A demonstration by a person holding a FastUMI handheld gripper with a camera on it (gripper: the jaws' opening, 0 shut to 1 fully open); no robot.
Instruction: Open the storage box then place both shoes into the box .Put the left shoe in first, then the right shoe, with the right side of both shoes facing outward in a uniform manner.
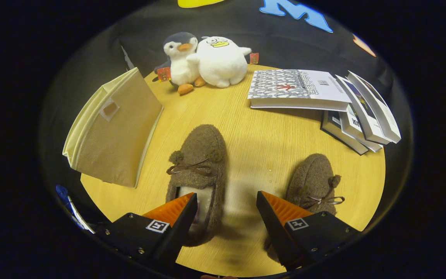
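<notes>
Two brown fuzzy slippers with small bows lie on the round wooden table (261, 131). The left shoe (199, 162) points away from me, its heel opening under my left finger. The right shoe (314, 180) lies partly behind my right finger. My gripper (227, 203) is open above the table, the bare wood between the shoes showing in the gap between its fingers; it holds nothing. The beige fabric storage box (116, 128) stands beyond the fingers at the table's left edge, its lid flap closed.
A penguin plush (180, 58) and a white duck plush (219, 60) sit at the table's far edge. A flat book (296, 89) and a fanned stack of books (362, 116) lie at the far right.
</notes>
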